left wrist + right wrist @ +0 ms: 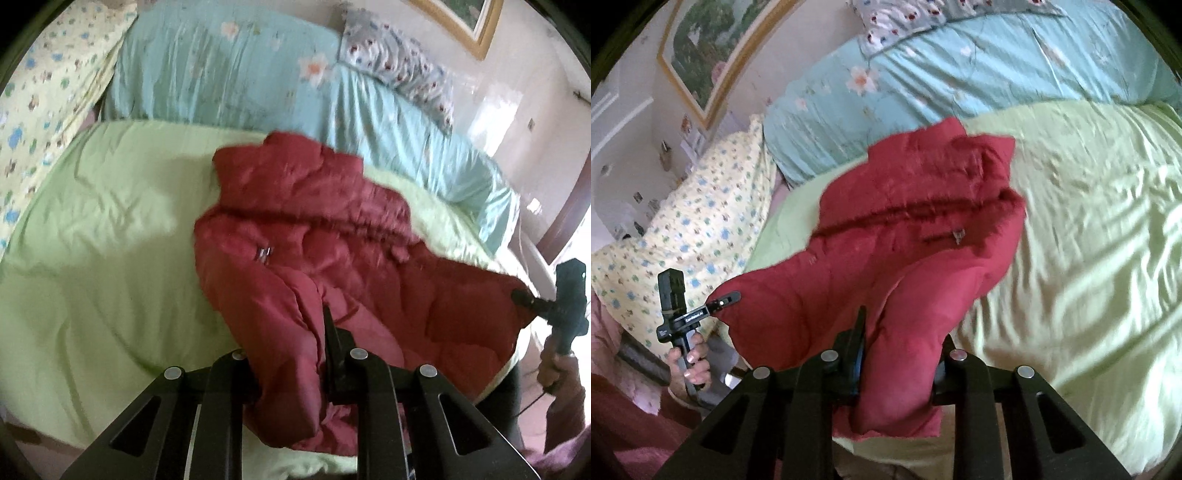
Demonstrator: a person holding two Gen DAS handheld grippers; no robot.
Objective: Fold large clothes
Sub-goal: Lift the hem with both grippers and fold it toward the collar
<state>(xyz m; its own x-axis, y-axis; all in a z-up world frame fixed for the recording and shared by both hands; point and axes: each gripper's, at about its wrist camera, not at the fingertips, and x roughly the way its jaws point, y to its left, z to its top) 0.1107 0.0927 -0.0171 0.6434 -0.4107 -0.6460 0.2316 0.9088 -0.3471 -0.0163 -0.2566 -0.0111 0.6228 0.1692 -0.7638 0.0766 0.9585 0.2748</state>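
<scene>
Jacket (pixel 325 236), dark red, quilted and padded, lies across a pale green quilt (pixel 92 236) on the bed, collar end away from the cameras, near hem raised off the bedding
Behind the green quilt: a light blue floral quilt (pixel 229 70) bunched along the far side, a yellow printed pillow (pixel 40 92) beside it, a framed picture (pixel 701 48) on the wall

Left gripper (pixel 291 365) – jaws closed on a bunched fold of the jacket hem; red cloth fills the gap between the fingers
Right gripper (pixel 897 365) – likewise clamped on a thick wad of hem at the other corner; in the left wrist view its tips pinch the jacket's far corner, a hand (pixel 557 365) on the handle
Small metal zip pull (pixel 264 254) shows on the chest panel

Handling judgement: soft, bulky, fairly light for its size; shell looks smooth and probably slippery, padding springy, so a fold may try to puff open. Thin pinches could slide off – a deep bite over the seamed hem corners, as held now, looks the safest hold. Hem appears ready to carry toward the collar
</scene>
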